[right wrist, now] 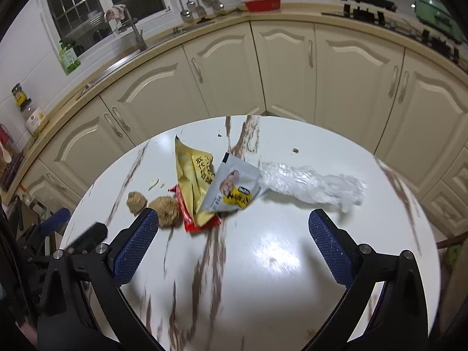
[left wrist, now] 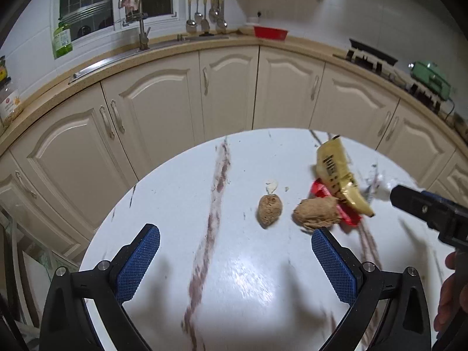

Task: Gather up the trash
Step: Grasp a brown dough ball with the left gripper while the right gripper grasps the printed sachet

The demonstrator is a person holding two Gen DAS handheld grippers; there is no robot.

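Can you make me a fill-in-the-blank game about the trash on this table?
1. The two brown lumps lie on a round table whose top is mostly ___.
2. The yellow wrapper lies on top of a ___ wrapper.
3. The clear plastic bag lies to the ___ of the grey packet.
4. Both the left gripper and the right gripper are ___.

Missing words: white; red; right; open

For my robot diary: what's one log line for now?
left gripper: open | right gripper: open | yellow wrapper, brown lumps: on table
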